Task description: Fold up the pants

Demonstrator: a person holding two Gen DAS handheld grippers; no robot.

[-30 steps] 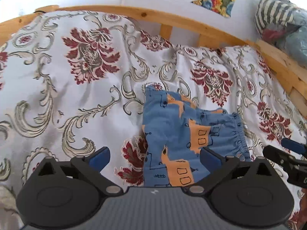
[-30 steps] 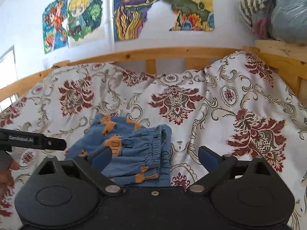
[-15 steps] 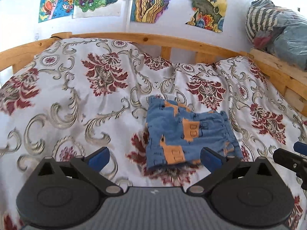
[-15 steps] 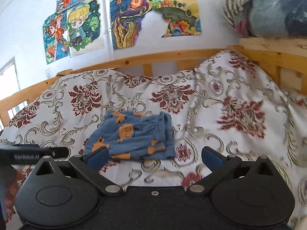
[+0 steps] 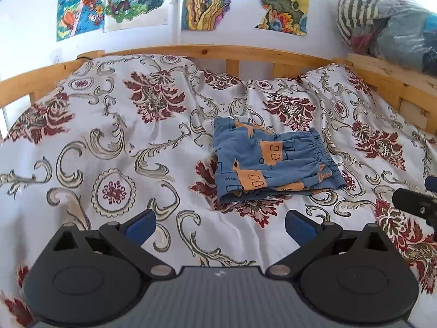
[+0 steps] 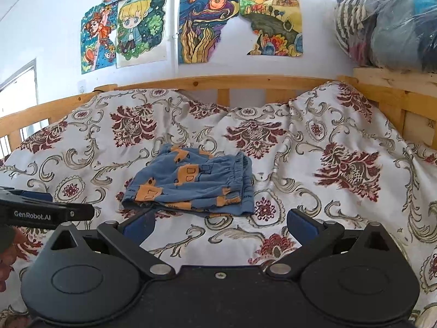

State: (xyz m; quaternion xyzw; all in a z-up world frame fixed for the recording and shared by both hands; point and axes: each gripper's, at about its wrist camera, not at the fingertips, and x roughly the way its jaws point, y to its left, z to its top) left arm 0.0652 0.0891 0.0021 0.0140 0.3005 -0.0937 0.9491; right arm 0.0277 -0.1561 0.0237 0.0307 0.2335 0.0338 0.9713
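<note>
The small blue pants with orange patches (image 5: 270, 161) lie folded into a compact stack on the flowered bedspread (image 5: 109, 142). They also show in the right wrist view (image 6: 191, 184). My left gripper (image 5: 220, 225) is open and empty, held back from the pants and above the bedspread. My right gripper (image 6: 220, 225) is open and empty, also short of the pants. The right gripper shows at the right edge of the left wrist view (image 5: 418, 205); the left gripper shows at the left edge of the right wrist view (image 6: 46, 213).
A wooden bed rail (image 5: 218, 52) runs along the back and right side. Colourful drawings (image 6: 207, 24) hang on the white wall. A bagged bundle of bedding (image 6: 393, 24) sits on the wooden ledge at the upper right.
Both grippers have pulled back and up from the folded pants, which now look smaller and farther away. The pants lie still.
</note>
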